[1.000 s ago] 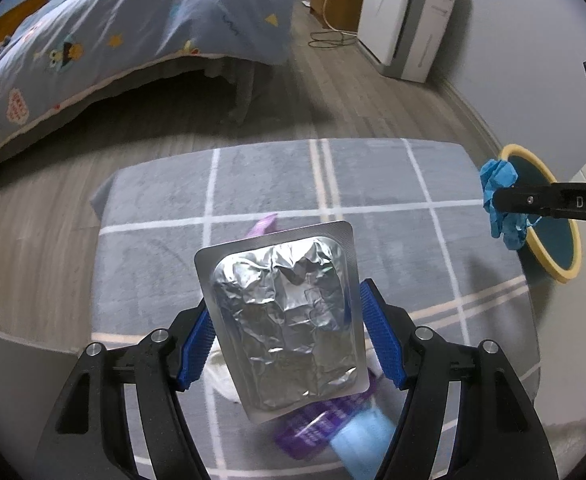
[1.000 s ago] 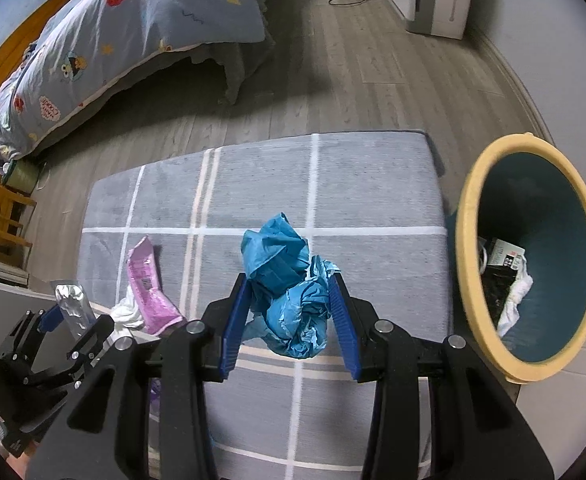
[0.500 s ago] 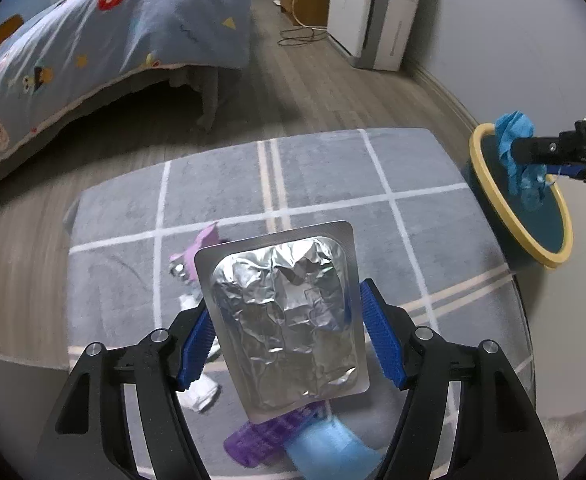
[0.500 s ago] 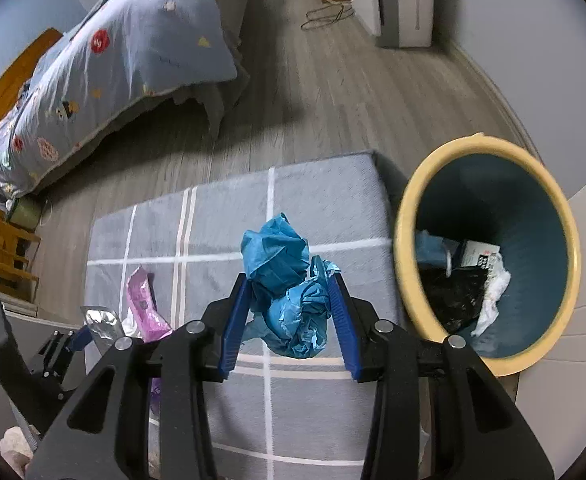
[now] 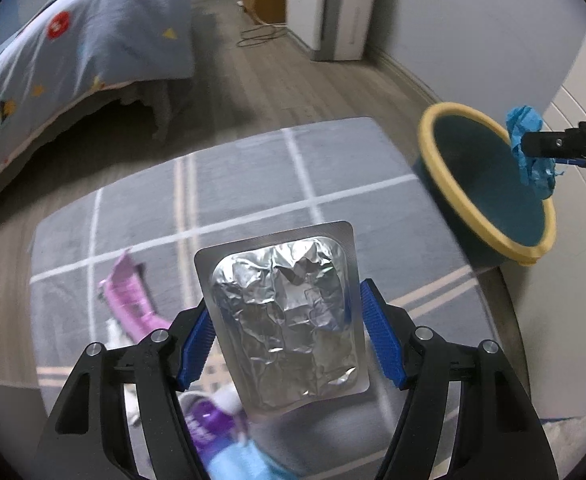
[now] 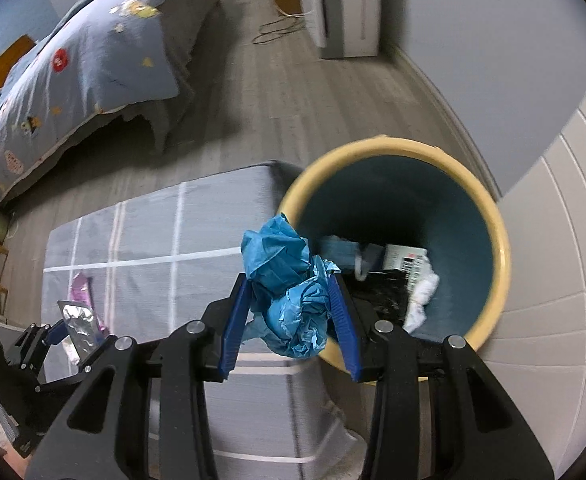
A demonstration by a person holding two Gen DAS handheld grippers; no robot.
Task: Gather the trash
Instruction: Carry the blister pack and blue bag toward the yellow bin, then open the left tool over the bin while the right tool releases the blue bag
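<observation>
A: Starting at the left, what is there?

B: A bed with a pale blue cartoon-print quilt (image 5: 73, 60) stands on the grey wood floor. Nearer lies a grey rug with white grid lines (image 5: 253, 176), with a pink plastic wrapper (image 5: 129, 300) on it. More litter, purple and light blue, shows blurred at the bottom edge.

A: And in the middle?

B: The left gripper (image 5: 283, 336) is clenched on a crumpled silver foil blister sheet (image 5: 285, 324), held upright above the rug, well apart from the bin.

A: To the right?

B: A round teal bin with a yellow rim (image 6: 497, 240) stands at the rug's corner, already holding paper scraps. The right gripper (image 6: 291, 304) grips a crumpled blue tissue wad (image 6: 289, 288) over the bin's near rim.

A: What might go wrong?

B: The wad seems to hang partly over the rim, so letting go now could drop it onto the rug. The stiff foil sheet, pinched by its edges, might also slip.
</observation>
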